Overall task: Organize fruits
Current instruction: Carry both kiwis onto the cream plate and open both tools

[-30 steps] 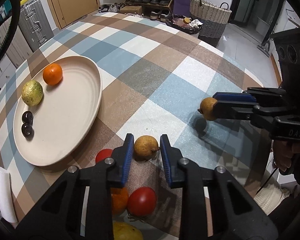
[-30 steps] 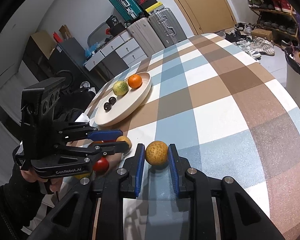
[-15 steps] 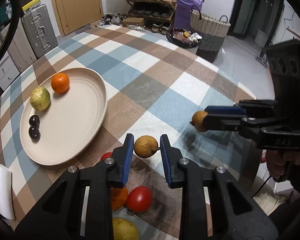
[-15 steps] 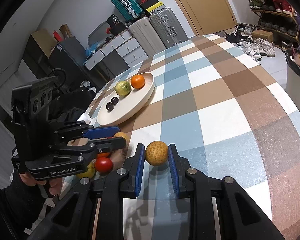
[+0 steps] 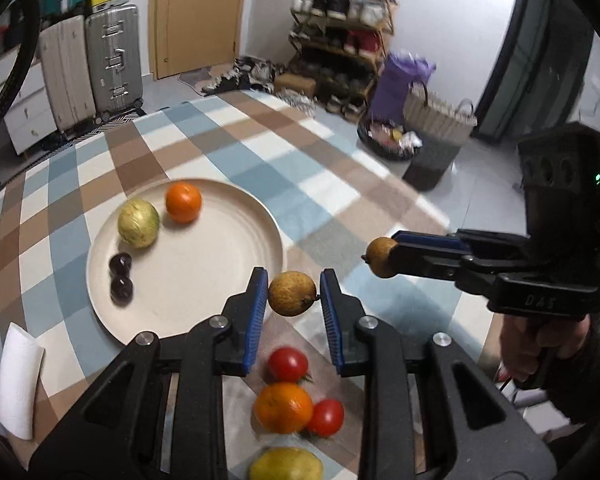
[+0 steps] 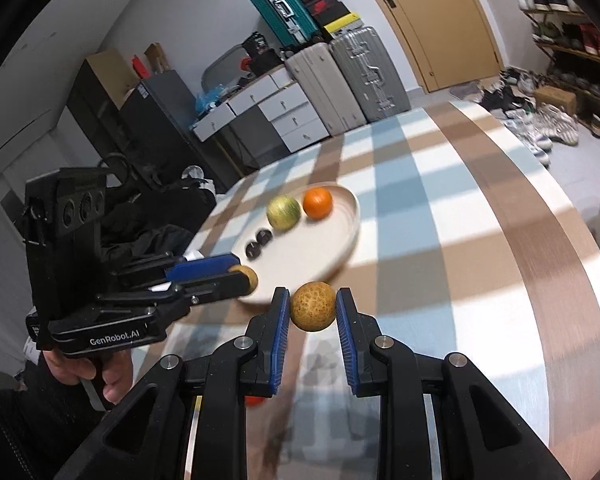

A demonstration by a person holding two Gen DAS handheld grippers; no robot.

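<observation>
My left gripper is shut on a brown pear and holds it in the air near the right rim of the cream plate. My right gripper is shut on a second brown pear, also lifted, just short of the plate. The plate holds an orange, a green-yellow fruit and two dark plums. On the checked cloth below my left gripper lie two tomatoes, an orange and a yellow fruit.
A white paper roll lies at the table's left front. The table edge runs behind the plate; suitcases, a shoe rack and baskets stand on the floor beyond. The other gripper's body is to the right.
Both grippers have risen with their pears and moved toward the plate. The loose fruits on the cloth now show fully below my left gripper.
</observation>
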